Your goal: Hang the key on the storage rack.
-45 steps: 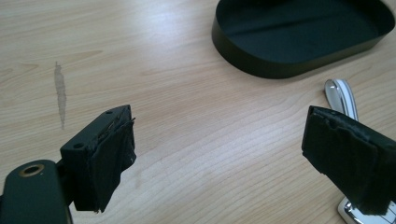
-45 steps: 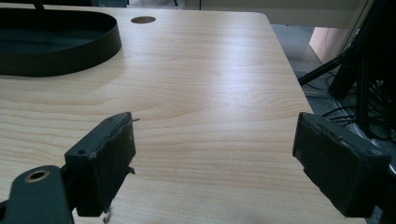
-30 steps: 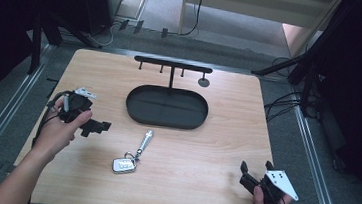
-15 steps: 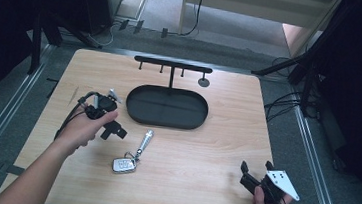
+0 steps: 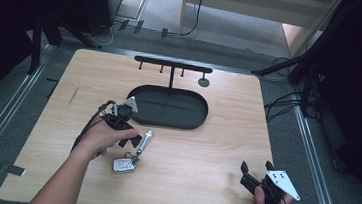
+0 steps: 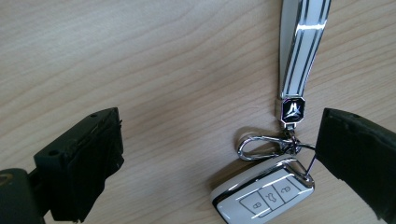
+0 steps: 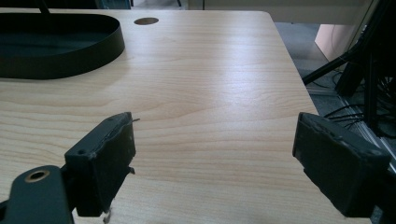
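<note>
The left claw (image 5: 135, 139), jaws spread wide, has been carried across the pale wooden counter (image 5: 214, 150) to the white car key fob on its silver striped strap (image 5: 125, 164); pickup looks imminent. The right claw (image 5: 255, 172) rests released near the counter's front edge.
</note>
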